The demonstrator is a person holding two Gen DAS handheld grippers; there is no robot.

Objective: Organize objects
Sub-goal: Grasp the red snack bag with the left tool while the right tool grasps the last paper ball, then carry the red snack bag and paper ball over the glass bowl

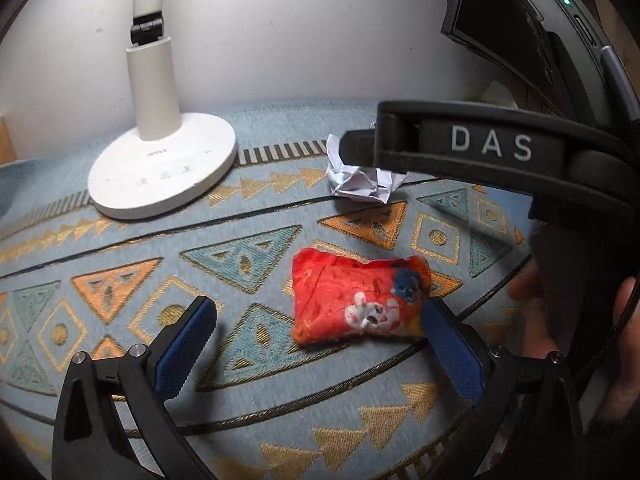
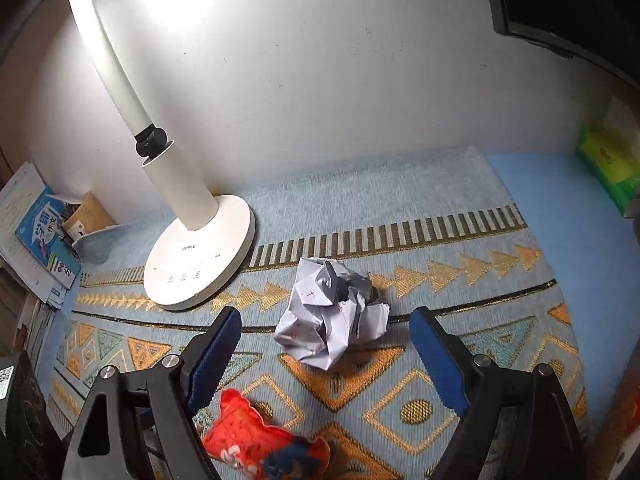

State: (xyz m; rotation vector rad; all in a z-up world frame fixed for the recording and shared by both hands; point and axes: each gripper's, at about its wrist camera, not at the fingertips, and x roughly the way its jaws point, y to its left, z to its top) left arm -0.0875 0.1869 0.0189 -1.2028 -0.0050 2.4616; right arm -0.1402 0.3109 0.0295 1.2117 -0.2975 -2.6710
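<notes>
Crumpled paper (image 2: 332, 312) sits mid-bench near the lamp base (image 2: 200, 264), light and crushable, best pinched across its bulk; right hand-held gripper (image 2: 324, 336) gapes wide around it, left hand-held gripper (image 1: 320, 320) wide by the soft red packet (image 1: 360, 300).

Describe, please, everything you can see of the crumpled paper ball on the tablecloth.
The crumpled paper ball is white sheet paper crushed into a loose, angular wad, with faint red marks on some facets. It rests on the patterned tablecloth, to the right of the lamp base without touching it. The open right gripper hovers near it; neither finger visibly touches it. In the left wrist view that gripper partly hides it.
</notes>
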